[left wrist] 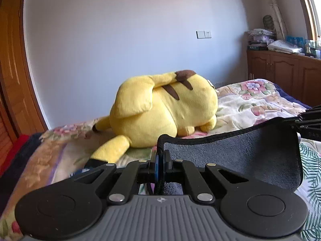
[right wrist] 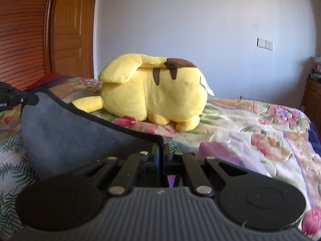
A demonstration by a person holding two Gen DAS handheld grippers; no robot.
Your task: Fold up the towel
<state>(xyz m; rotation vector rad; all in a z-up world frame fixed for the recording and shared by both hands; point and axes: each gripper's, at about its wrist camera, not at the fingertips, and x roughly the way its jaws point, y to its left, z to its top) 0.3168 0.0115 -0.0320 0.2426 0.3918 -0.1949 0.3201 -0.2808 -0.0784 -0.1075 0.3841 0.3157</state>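
Observation:
A grey towel (left wrist: pixel 240 152) with a black hem hangs between my two grippers above the bed. My left gripper (left wrist: pixel 160 154) is shut on one corner of the towel, the hem pinched between its fingers. The right gripper shows at the far right of the left wrist view (left wrist: pixel 311 120), holding the other corner. In the right wrist view the towel (right wrist: pixel 70 138) sags to the left, my right gripper (right wrist: pixel 160 152) is shut on its corner, and the left gripper (right wrist: pixel 12 98) holds the far corner at the left edge.
A big yellow plush toy (left wrist: pixel 164 108) (right wrist: pixel 152 92) lies on the floral bedspread (left wrist: pixel 250 104) (right wrist: pixel 250 128) just beyond the towel. A wooden door (right wrist: pixel 66 30) stands at the left. Wooden cabinets (left wrist: pixel 284 74) with clutter on top stand at the right wall.

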